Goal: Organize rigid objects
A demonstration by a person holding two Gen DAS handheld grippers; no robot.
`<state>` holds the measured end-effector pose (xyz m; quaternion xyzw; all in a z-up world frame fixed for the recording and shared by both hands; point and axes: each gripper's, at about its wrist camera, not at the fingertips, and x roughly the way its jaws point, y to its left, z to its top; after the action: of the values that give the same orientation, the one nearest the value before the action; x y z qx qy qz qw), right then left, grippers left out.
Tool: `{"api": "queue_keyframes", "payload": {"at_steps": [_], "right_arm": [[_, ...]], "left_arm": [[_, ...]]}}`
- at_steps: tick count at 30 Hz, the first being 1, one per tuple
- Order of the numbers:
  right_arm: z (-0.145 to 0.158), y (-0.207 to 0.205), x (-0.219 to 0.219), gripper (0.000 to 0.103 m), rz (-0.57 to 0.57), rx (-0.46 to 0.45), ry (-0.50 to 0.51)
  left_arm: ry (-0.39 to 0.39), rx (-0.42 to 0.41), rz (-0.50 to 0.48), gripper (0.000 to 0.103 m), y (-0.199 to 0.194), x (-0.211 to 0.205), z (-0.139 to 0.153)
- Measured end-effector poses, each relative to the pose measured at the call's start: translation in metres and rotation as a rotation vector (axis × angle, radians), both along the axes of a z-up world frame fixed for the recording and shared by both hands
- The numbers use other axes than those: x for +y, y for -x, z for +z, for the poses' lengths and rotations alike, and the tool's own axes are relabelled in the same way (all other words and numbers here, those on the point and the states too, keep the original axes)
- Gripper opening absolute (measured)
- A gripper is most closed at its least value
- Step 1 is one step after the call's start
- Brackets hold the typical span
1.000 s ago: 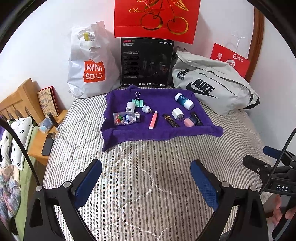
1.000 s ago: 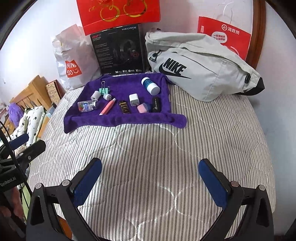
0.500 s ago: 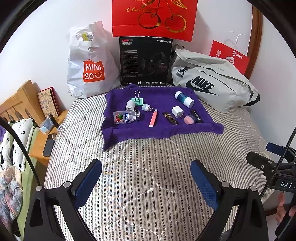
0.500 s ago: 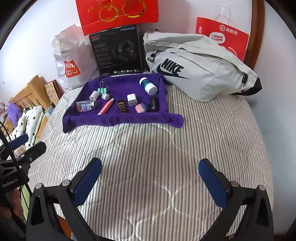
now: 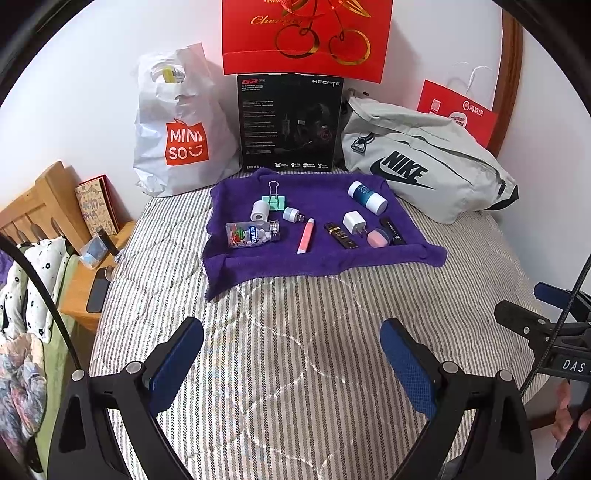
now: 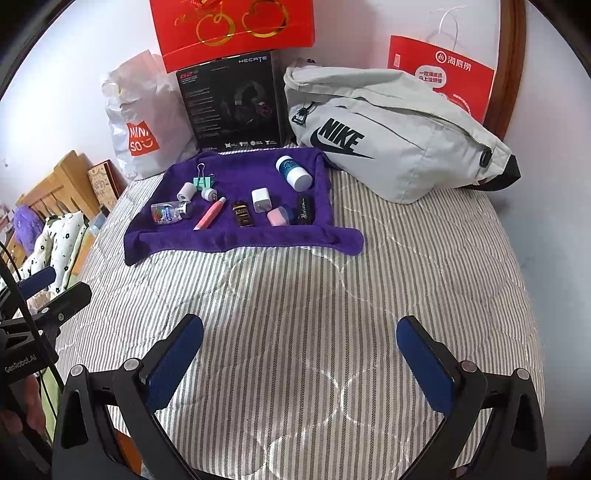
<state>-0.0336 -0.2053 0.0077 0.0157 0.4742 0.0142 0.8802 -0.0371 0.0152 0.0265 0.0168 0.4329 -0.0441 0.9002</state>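
**Clutter along my back wall**

At the top of the frame I see a red gift bag (image 5: 306, 35) above a black headset box (image 5: 290, 122). A white Miniso bag (image 5: 181, 129) stands upper left, a grey Nike bag (image 5: 424, 170) upper right. A phone (image 5: 96, 290) lies on the wooden nightstand (image 5: 79, 295) at left.

The left gripper (image 5: 291, 360) has a black plastic frame with two angled fingers, and each finger carries a blue textured pad (image 5: 404, 365) on its inner face. Round silver screws (image 5: 450, 367) sit at the joints of the frame. The right gripper (image 6: 300, 360) has the same build: black frame, blue pads, silver screws. A thin black cable (image 5: 554, 332) runs beside its body, which bears the white letters "DAS". The left one bears the white marking "GenRobot.AI" (image 6: 20, 363).
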Motion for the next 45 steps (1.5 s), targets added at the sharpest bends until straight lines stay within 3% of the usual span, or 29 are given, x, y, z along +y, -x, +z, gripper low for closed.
{"api": "queue_keyframes", "payload": {"at_steps": [45], "right_arm": [[-0.0002,0.0009,-0.0029,0.103,0.002,0.004,0.005]], "left_arm": [[0.005,-0.003,-0.016,0.097,0.0000,0.0042,0.0011]]}}
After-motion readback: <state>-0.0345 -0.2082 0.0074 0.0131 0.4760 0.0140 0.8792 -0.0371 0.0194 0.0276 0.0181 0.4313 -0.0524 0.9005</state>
